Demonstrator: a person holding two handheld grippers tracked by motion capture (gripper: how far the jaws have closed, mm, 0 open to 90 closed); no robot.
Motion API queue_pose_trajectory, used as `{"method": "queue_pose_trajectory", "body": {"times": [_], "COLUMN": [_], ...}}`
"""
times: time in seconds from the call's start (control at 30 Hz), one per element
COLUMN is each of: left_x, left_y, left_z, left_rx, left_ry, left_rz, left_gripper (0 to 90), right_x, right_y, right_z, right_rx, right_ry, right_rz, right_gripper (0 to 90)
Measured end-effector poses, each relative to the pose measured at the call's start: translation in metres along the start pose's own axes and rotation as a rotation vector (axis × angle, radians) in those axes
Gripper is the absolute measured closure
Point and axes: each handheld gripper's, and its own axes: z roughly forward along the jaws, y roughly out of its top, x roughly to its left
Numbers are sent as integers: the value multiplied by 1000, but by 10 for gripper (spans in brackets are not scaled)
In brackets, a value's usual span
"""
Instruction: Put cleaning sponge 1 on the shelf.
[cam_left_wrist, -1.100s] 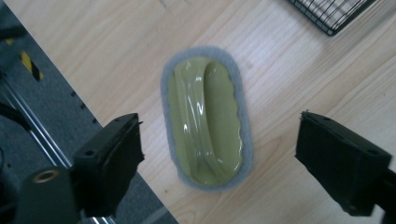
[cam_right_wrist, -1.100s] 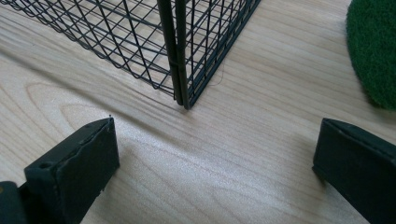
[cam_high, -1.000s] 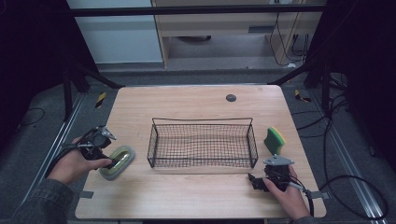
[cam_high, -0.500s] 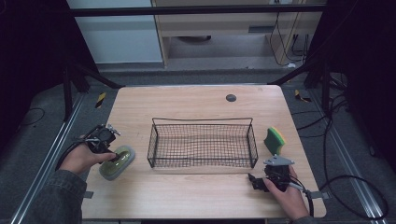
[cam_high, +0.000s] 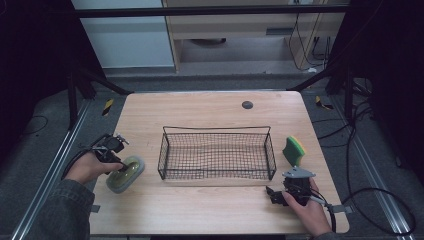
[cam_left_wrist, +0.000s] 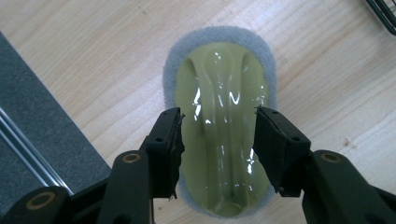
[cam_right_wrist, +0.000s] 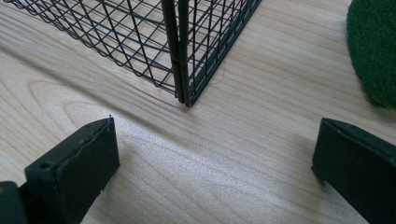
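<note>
On the wooden table (cam_high: 210, 112), a wire basket (cam_high: 217, 152) is sitting mid-table while the left gripper (cam_left_wrist: 218, 135) is straddling a scrubbing pad (cam_left_wrist: 219, 126) with jaws spread, seemingly to grab it, and the right gripper (cam_right_wrist: 215, 168) is resting open beside a sponge (cam_high: 294, 151).

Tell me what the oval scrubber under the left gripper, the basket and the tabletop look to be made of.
Scrubber: probably glossy moulded plastic handle, given its sharp highlights, on a grey felt-like pad.
Basket: thin black wire mesh, likely coated metal.
Tabletop: pale wood grain, matte; solid or laminate is unclear.
</note>
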Motion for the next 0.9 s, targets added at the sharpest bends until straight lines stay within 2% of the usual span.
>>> {"method": "queue_pose_trajectory", "body": {"times": [0.1,0.2,0.63,0.9], "left_x": [-2,-3,0,0], "left_y": [-1,-1,3,5], "left_z": [5,5,11,12], "left_rx": [9,-7,2,-7], "left_ry": [-11,-14,-40,-26], "left_rz": [22,15,11,15], "left_gripper": [519,535,586,626], "right_x": [0,0,0,0], "right_y": [0,0,0,0], "right_z": [0,0,0,0], "right_rx": [0,0,0,0], "right_ry": [-1,0,2,2], "right_rz": [0,0,-1,-1], "right_gripper": [8,7,6,6]}}
